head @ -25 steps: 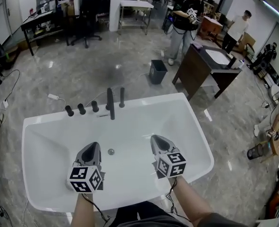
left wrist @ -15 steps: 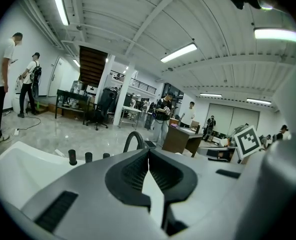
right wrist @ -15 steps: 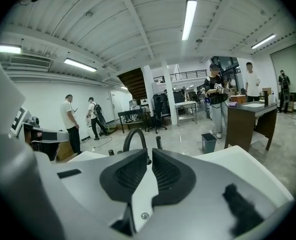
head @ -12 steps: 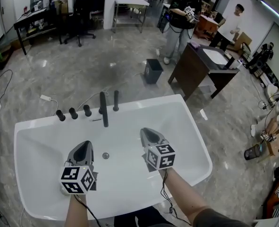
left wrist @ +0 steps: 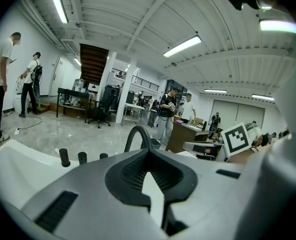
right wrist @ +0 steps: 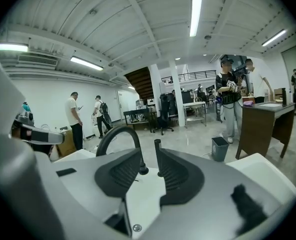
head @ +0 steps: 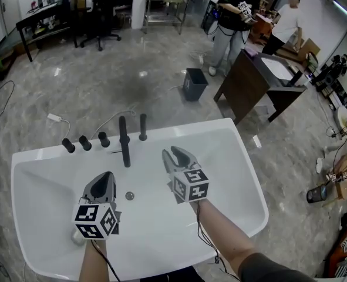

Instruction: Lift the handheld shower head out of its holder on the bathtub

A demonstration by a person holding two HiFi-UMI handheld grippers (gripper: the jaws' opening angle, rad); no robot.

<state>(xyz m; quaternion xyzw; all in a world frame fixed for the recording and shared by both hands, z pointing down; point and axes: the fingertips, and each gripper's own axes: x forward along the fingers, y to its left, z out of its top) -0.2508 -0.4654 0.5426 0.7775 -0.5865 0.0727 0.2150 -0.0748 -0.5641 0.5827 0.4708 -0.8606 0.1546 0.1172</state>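
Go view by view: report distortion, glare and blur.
Head view: wide-angle bends the bathtub rim, pale glare spots the floor, little blur. Left gripper view: fisheye, dark corners, ceiling lamp blown out. Right gripper view: same fisheye, tube lamp glaring.

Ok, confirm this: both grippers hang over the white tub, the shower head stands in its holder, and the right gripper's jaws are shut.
Not the jaws: in the right gripper view the right gripper has them apart, just opened further, nothing between them; the shower head stands beyond. The rest is right.
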